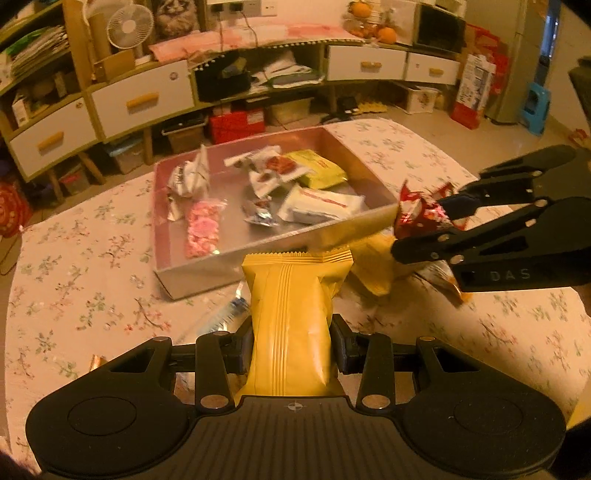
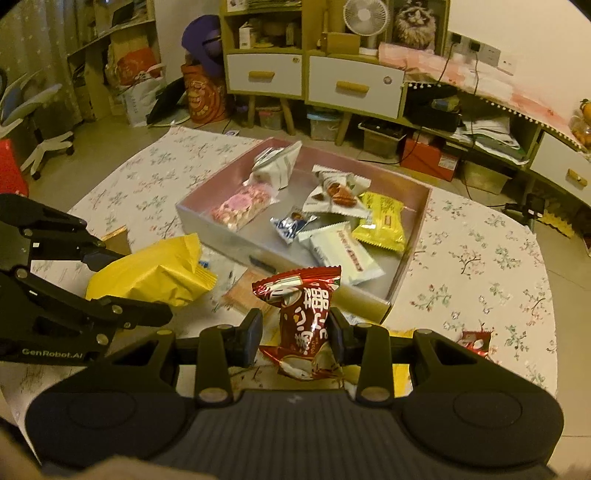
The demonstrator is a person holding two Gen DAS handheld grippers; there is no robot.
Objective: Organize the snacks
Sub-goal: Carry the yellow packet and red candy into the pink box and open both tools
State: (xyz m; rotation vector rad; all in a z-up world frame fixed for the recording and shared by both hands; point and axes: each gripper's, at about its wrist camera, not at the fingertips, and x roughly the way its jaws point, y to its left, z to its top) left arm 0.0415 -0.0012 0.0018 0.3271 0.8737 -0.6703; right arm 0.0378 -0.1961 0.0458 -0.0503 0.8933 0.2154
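Left gripper [image 1: 291, 345] fingers closed, right gripper [image 2: 295, 334] fingers closed, both raised

One box [image 2: 207, 221], seven packets inside; two grippers, one packet in each.

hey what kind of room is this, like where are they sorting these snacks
Most likely a lived-in living room at home. A low cabinet with white drawers lines the wall, with a desk fan and oranges on top, and the snack box sits on a floral tablecloth.

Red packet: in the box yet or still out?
Out. The right claw holds the red packet short of the box rim.
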